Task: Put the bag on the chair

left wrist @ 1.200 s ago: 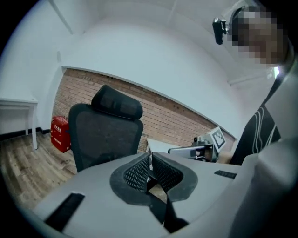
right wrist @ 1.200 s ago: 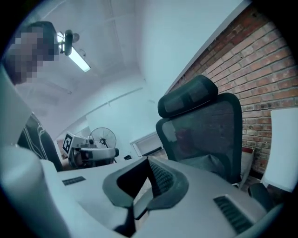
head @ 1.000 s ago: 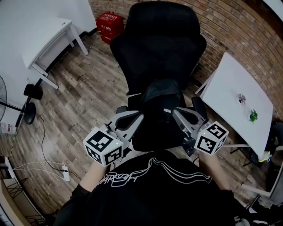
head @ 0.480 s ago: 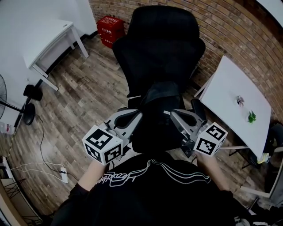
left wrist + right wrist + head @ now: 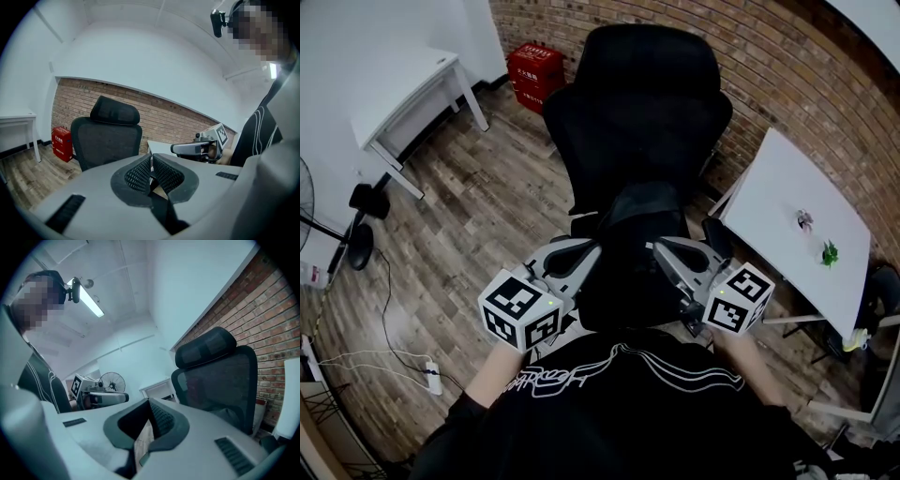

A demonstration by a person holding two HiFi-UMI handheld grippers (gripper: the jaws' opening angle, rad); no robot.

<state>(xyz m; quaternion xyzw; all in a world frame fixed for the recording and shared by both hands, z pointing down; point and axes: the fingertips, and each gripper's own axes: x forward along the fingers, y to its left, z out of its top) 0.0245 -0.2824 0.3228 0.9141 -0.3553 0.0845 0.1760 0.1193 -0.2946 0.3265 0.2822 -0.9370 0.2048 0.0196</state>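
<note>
A black office chair point(image 5: 637, 103) stands in front of me, its back toward the brick wall. A black bag point(image 5: 636, 246) hangs between my two grippers, just before the chair's seat. My left gripper point(image 5: 589, 249) is at the bag's left side and is shut, with a dark strap running down from its pads point(image 5: 151, 159). My right gripper point(image 5: 664, 246) is at the bag's right side, also shut point(image 5: 149, 404). The chair point(image 5: 105, 140) rises beyond the left jaws, and the chair point(image 5: 220, 380) fills the right of the right gripper view. The seat is hidden under the bag.
A white table point(image 5: 797, 211) stands close on the right with small items on it. At the far left stands a white desk point(image 5: 398, 89); a red crate point(image 5: 534, 67) sits by the brick wall. A fan base point(image 5: 366, 202) and a power strip point(image 5: 431, 367) with cables lie on the wooden floor at the left.
Both grippers and the bag have edged slightly forward toward the chair; the right gripper has drifted a little to the left. The grip has not changed.
</note>
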